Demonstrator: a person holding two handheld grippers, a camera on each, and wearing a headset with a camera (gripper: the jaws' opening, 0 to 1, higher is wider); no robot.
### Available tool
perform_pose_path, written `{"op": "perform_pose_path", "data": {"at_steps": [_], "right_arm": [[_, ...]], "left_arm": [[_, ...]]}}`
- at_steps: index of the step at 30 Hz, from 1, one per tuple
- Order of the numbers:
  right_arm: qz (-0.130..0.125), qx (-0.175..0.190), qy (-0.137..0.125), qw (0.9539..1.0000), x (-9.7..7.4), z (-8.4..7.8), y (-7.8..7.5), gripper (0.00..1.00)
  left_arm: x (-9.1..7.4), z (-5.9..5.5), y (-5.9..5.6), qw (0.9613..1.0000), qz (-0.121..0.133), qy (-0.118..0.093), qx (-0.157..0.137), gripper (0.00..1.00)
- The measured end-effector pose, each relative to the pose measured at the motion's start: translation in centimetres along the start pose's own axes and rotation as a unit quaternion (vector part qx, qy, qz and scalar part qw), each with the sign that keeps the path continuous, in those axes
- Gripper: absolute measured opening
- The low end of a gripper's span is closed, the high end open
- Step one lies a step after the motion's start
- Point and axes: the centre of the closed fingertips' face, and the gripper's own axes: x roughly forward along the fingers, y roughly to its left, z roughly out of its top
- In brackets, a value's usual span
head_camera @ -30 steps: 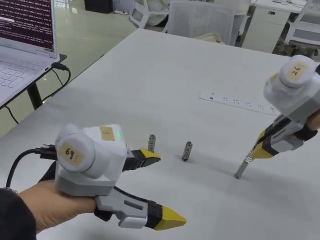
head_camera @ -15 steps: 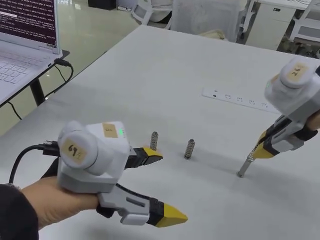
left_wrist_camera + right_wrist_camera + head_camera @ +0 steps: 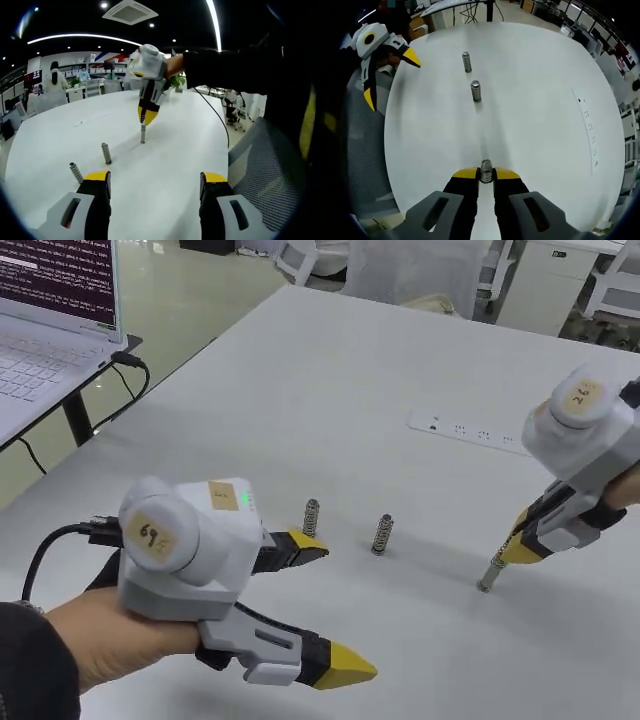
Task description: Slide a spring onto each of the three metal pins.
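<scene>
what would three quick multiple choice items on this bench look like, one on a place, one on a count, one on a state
1. Where in the row of pins is the right gripper?
A at the end nearest the left gripper
B in the middle
C at the end farthest from the left gripper

2. How many pins stand on the table?
A two
B three
C five

3. The left gripper's jaws are:
A shut on a spring
B shut on a pin
C open, holding nothing

Answers:
1 C: its jaws pinch a spring on the end pin.
2 B: the head view shows three upright in a row.
3 C: the left gripper view shows a wide gap between its fingertips.
</scene>
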Motion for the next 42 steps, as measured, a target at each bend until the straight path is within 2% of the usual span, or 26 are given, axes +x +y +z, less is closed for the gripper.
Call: {"op": "perform_pose_path", "data": {"at_steps": [18,42], "right_arm": [[0.004,0.007,0.007,0.9999,2.6,-0.5,0.1,0.08],[-0.005,0.006,-0.003,1.0,3.8,1.3,-0.7,0.08]], "left_arm": [[0.1,0.0,0.0,1.0,0.001,0.002,0.0,0.68],[0.1,-0.1,0.2,1.0,0.003,0.003,-0.003,0.67]]}}
